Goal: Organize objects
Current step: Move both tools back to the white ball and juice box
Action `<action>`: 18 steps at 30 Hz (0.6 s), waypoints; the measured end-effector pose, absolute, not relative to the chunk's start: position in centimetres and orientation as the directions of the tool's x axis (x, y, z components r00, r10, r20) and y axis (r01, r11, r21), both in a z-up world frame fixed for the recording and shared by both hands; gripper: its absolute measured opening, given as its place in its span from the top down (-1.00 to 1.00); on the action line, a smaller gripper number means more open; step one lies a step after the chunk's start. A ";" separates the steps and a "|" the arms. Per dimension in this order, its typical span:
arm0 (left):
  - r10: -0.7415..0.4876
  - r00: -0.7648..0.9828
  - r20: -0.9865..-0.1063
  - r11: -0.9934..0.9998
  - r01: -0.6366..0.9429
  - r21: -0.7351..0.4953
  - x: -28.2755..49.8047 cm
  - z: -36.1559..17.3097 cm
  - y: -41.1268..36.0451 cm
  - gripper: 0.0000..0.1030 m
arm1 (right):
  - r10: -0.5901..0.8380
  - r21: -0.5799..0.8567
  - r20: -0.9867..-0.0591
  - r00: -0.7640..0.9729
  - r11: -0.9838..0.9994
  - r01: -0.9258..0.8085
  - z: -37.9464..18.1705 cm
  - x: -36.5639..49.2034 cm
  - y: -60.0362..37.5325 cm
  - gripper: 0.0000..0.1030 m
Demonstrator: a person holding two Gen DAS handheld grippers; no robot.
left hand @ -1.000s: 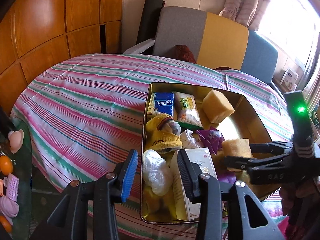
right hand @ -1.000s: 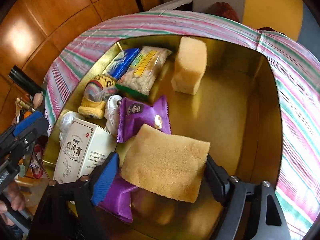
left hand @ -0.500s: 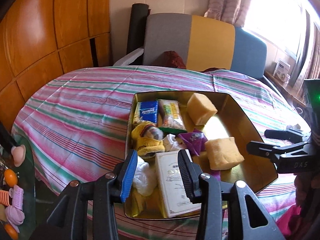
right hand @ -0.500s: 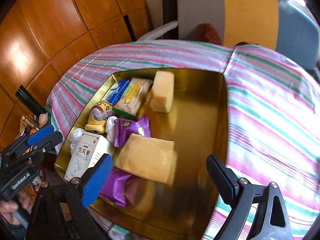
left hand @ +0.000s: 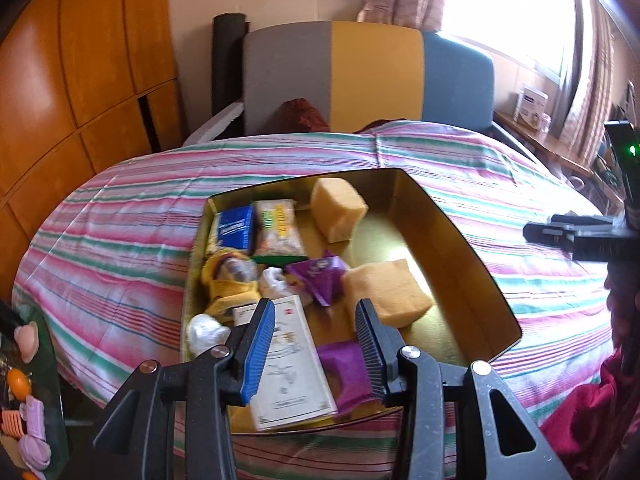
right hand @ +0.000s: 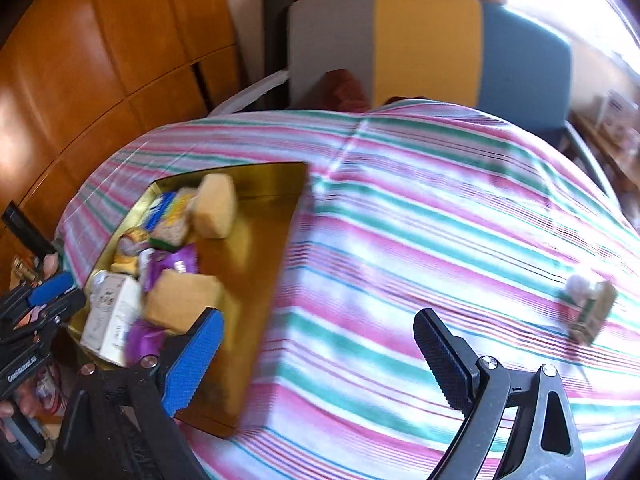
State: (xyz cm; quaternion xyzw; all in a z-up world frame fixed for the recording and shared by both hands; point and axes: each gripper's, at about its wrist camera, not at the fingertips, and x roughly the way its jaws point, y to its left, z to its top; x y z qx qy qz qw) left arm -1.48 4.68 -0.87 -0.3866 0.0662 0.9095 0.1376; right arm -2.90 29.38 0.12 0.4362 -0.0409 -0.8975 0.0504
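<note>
A gold tin [left hand: 460, 240] sits on the striped tablecloth [left hand: 120, 248]. In it lie a flat yellow sponge [left hand: 384, 292], a sponge block [left hand: 338, 214], a white box [left hand: 292, 360], purple packets [left hand: 320, 276], a blue packet [left hand: 236, 230], a snack bag [left hand: 278, 228] and a yellow toy [left hand: 230, 280]. My left gripper [left hand: 314, 308] hovers over the tin's near end, open with nothing between its fingers. My right gripper [right hand: 318, 316] stands wide open and empty over the cloth, right of the tin [right hand: 264, 280]. The flat sponge [right hand: 180, 296] lies free.
A small green and white packet [right hand: 588, 308] lies on the cloth at the far right. A chair [left hand: 360, 72] with a grey, yellow and blue back stands behind the table. A glass side table [left hand: 28, 400] with pink and orange things is at the lower left. A red sleeve [left hand: 580, 420] shows at the lower right.
My right gripper let go of the flat sponge, opened wide and drew back up and to the right. The sponge now rests in the tin. My left gripper pulled back from the tin.
</note>
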 end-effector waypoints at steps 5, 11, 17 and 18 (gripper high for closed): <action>0.224 -0.655 -0.722 -0.932 -0.360 0.038 -1.2 -0.6 7.2 0.18 | -0.031 0.077 -0.771 -0.637 -0.996 -0.045 1.0 -2.1 34.5 -0.87; 0.255 -0.646 -0.720 -0.900 -0.431 0.069 -0.8 -0.2 11.0 0.18 | 0.153 0.052 -0.722 -0.675 -0.961 -0.273 2.0 -0.9 43.0 -0.87; 0.299 -0.621 -0.725 -0.862 -0.501 0.073 -0.8 -0.1 15.4 0.18 | 0.346 0.129 -0.720 -0.602 -0.786 -0.605 -0.1 1.1 53.0 -0.84; 0.310 -0.613 -0.727 -0.856 -0.513 0.067 -0.8 -0.2 16.2 0.18 | 0.334 0.189 -0.727 -0.600 -0.743 -0.642 -0.3 1.6 54.4 -0.84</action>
